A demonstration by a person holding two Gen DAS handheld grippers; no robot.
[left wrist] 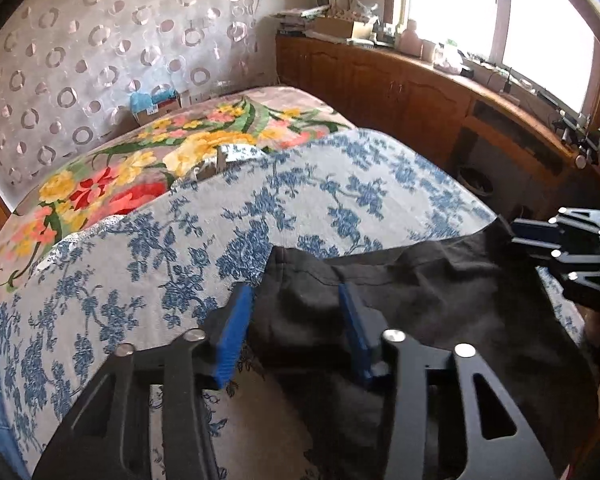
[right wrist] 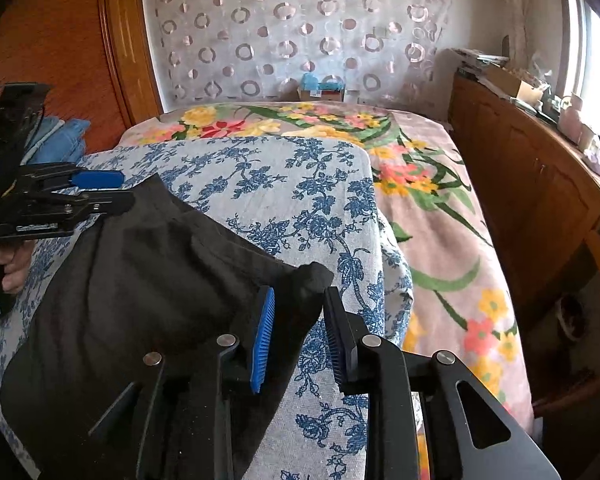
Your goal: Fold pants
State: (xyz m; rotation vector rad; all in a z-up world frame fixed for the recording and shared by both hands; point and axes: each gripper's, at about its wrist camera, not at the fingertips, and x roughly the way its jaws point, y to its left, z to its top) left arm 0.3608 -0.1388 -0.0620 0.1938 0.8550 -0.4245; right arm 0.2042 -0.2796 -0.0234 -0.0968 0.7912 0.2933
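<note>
The left gripper (left wrist: pixel 296 328) in its own view hangs over the near left corner of the black pants (left wrist: pixel 420 300), its blue pads (left wrist: pixel 234 332) apart with dark cloth lying between them; the jaws stand about half open and no pad visibly presses the fabric. The pants lie spread on a blue-flowered cover (left wrist: pixel 300 208) over the bed. At the right edge of this view the right gripper (left wrist: pixel 540 236) shows side-on at the far corner of the pants, its jaws too foreshortened to read. Behind, a bright floral blanket (left wrist: pixel 180 152), a wooden cabinet (left wrist: pixel 380 84) and a window (left wrist: pixel 460 8).

The right wrist view shows what the other cannot: the right gripper's jaws stand narrow but parted, a bunched corner of the pants (right wrist: pixel 312 280) rising between the pad tips, the pads not clearly clamped on it. At the left, the left gripper (right wrist: pixel 108 188) sits at the pants' opposite corner, with a hand (right wrist: pixel 12 268) on its grip, partly cut off. The pants' near end is hidden beneath the gripper frame. A blue garment (right wrist: pixel 64 144) lies blurred behind.
</note>
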